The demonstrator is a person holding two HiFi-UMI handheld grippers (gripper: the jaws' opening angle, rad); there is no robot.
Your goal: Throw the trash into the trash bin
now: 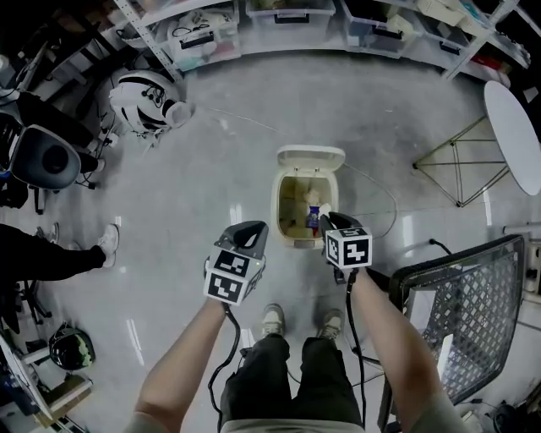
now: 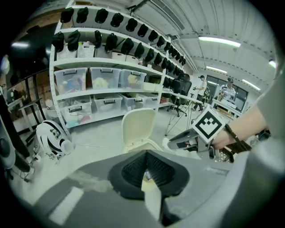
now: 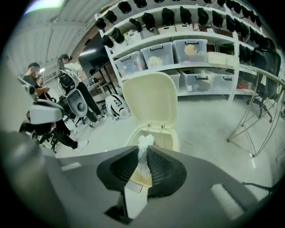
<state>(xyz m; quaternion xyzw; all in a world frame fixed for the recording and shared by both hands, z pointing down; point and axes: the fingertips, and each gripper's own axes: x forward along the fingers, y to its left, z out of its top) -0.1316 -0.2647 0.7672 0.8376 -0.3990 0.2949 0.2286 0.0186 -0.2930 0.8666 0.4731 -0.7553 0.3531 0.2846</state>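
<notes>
A cream trash bin (image 1: 285, 203) stands on the floor with its lid (image 1: 311, 157) flipped back; some rubbish, including something blue, lies inside. My right gripper (image 1: 331, 221) hangs over the bin's near right rim, shut on a crumpled white tissue (image 3: 143, 149) that sticks up between the pads above the open bin (image 3: 171, 139). My left gripper (image 1: 250, 240) hovers left of the bin, short of its rim. Its jaws are pressed together in the left gripper view (image 2: 146, 156) and I see nothing held there. The raised lid (image 2: 138, 127) and the right gripper (image 2: 187, 139) show beyond them.
Shelves with plastic storage boxes (image 1: 287, 21) run along the far wall. A white helmet (image 1: 148, 100) lies on the floor at the back left, a speaker (image 1: 46, 156) and a seated person's legs (image 1: 59, 254) at the left. A mesh chair (image 1: 461, 304) and a round white table (image 1: 516, 135) stand right.
</notes>
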